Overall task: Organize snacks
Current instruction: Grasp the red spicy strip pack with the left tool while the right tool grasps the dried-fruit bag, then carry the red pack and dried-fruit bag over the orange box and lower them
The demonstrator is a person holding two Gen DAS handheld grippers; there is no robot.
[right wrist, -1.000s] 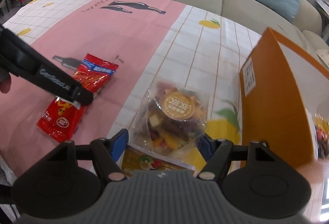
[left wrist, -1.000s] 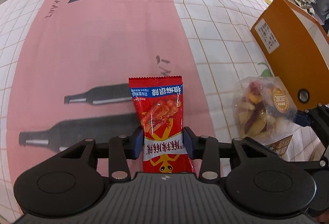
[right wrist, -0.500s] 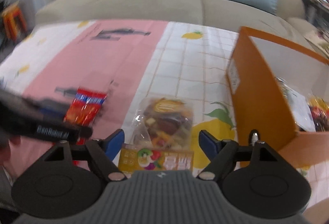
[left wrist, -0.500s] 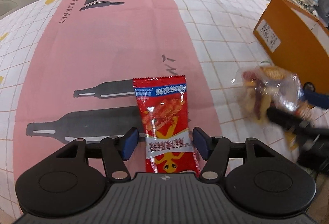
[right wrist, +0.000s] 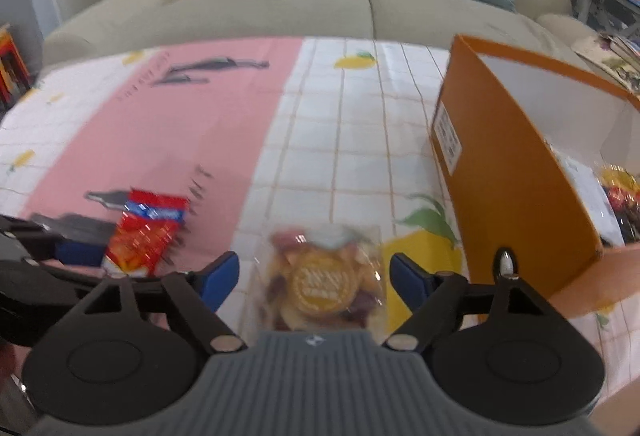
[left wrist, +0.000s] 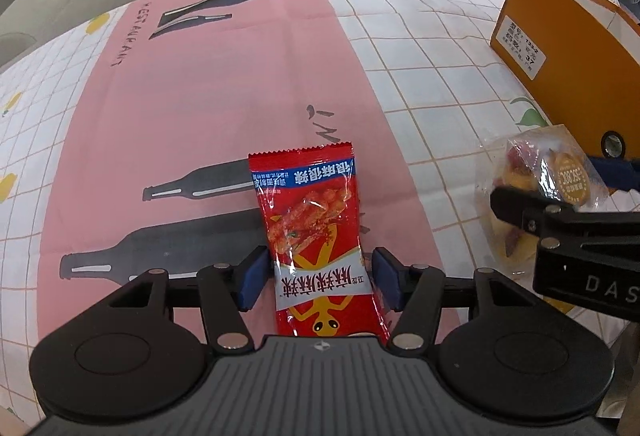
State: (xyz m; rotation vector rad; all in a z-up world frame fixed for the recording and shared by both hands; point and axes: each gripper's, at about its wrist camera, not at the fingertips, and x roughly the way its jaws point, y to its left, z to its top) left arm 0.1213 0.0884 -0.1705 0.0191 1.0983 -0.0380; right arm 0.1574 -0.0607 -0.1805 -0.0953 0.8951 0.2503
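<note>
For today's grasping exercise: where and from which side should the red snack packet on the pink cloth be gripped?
Grip the red snack packet across its narrow width near the lower end, coming from above. It lies flat, long axis in line with the left tongs, whose closing pads already flank both long edges.

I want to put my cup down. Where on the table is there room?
The pink strip between the printed bottles and the red snack packet is bare. So are the white squares between the pink strip and the orange box. It is crowded near the box, round the fruit bag.
</note>
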